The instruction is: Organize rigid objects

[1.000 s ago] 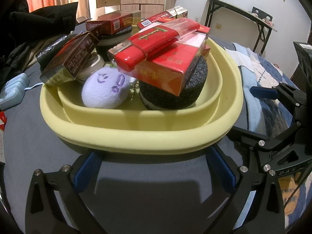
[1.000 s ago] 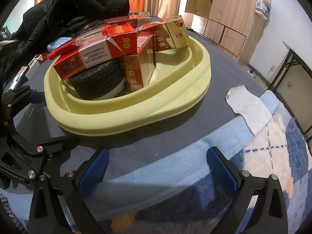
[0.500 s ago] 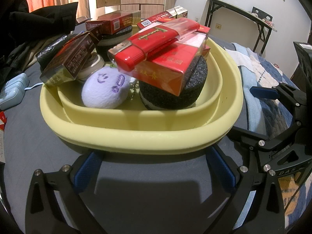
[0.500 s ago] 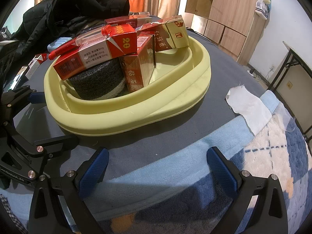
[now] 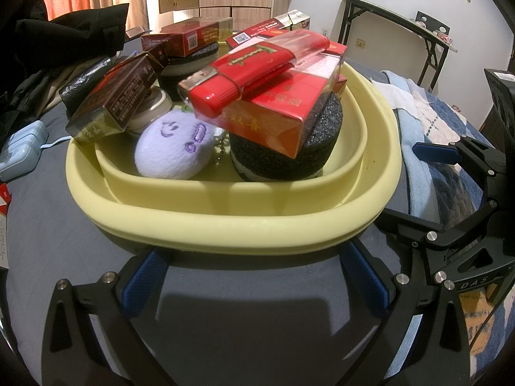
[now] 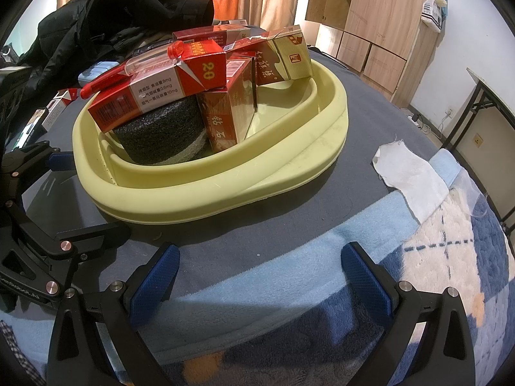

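A pale yellow basin (image 5: 225, 225) (image 6: 225, 193) sits on a grey-blue blanket. It holds red cigarette boxes (image 5: 283, 109) (image 6: 154, 90), a red lighter (image 5: 244, 70), a black foam roll (image 5: 289, 157) (image 6: 161, 135), a brown box (image 5: 119, 96) and a lilac plush ball (image 5: 173, 151). My left gripper (image 5: 254, 280) is open and empty just in front of the basin's near rim. My right gripper (image 6: 260, 276) is open and empty over the blanket, short of the basin. Each gripper shows at the edge of the other's view.
A white cloth (image 6: 408, 173) lies on the blanket right of the basin. Black clothing (image 6: 112, 25) is piled behind it. A light blue device (image 5: 19, 151) and small packets (image 6: 58, 103) lie at the left. A folding table (image 5: 396, 29) and wooden cabinets (image 6: 370, 16) stand behind.
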